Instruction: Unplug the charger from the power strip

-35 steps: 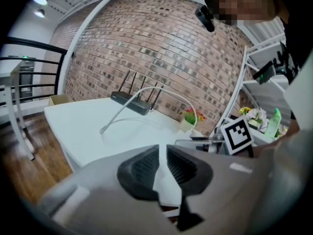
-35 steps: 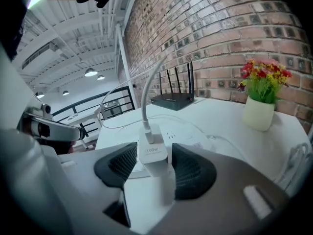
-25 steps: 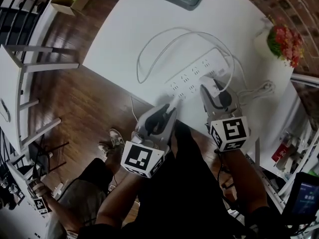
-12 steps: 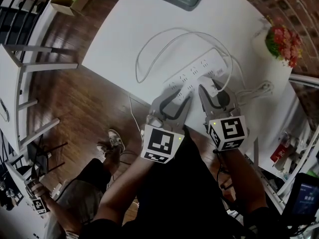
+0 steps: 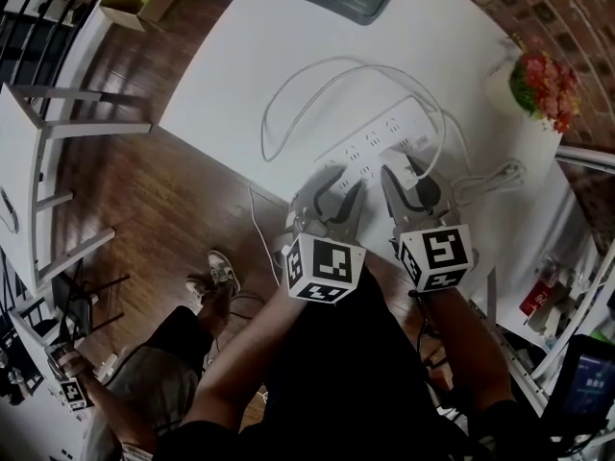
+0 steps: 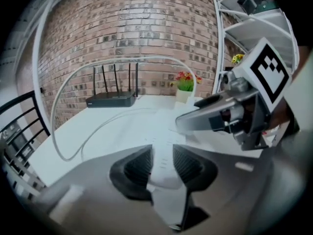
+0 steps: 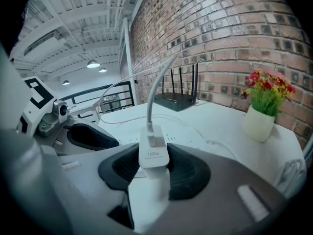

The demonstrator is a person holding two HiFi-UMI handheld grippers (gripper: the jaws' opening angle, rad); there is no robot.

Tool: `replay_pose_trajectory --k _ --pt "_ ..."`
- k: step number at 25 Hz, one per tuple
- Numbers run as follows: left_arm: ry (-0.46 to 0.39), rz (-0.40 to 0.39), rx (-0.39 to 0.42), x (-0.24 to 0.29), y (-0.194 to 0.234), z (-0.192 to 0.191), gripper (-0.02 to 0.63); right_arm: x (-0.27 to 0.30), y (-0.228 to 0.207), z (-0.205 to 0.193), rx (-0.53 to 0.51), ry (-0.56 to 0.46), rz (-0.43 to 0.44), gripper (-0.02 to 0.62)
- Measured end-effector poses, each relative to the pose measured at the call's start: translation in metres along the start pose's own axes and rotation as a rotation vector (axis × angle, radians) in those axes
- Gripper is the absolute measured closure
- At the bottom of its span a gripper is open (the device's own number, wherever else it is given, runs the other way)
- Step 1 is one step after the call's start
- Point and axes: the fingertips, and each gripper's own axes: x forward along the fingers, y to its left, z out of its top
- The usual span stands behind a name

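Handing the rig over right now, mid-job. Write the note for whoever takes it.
Right gripper: shut on the charger.
Left gripper: jaws opening, with the near end of the strip between them, not clamped.
The charger stands plugged into the strip on the table.
Done: charger gripped.
Left: steady the strip, then pull the charger out.

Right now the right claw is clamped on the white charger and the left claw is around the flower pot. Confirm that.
One thing is wrong. The left claw is not around the flower pot: its jaws are opening with the end of the white power strip between them, as the left gripper view shows. The right claw is clamped on the white charger.
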Motion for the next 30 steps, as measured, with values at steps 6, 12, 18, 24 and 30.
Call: replay_pose_trajectory --k 6,12,18,24,30 --pt "0.001 0.003 -0.014 0.0008 0.0018 -0.0003 0.472 0.0004 0.0005 0.0002 -0.028 0.013 -0.003 0.445" --pt "0.006 0.016 -0.011 0.0031 0.0018 -0.0013 0.472 0.0005 0.0001 -0.0015 -0.049 0.015 -0.016 0.449" --pt "0.019 0.018 -0.012 0.0040 0.0015 -0.0022 0.471 0.0002 0.0007 -0.0021 -0.060 0.023 -0.024 0.449" --pt "0.026 0.013 -0.007 0.0038 0.0016 -0.0017 0.471 -0.0012 0.0017 -0.0003 -0.075 0.026 -0.038 0.451" --pt "0.025 0.011 -0.006 0.0035 0.0008 -0.0024 0.471 -0.0034 0.0021 -0.0004 -0.072 0.028 -0.045 0.451"
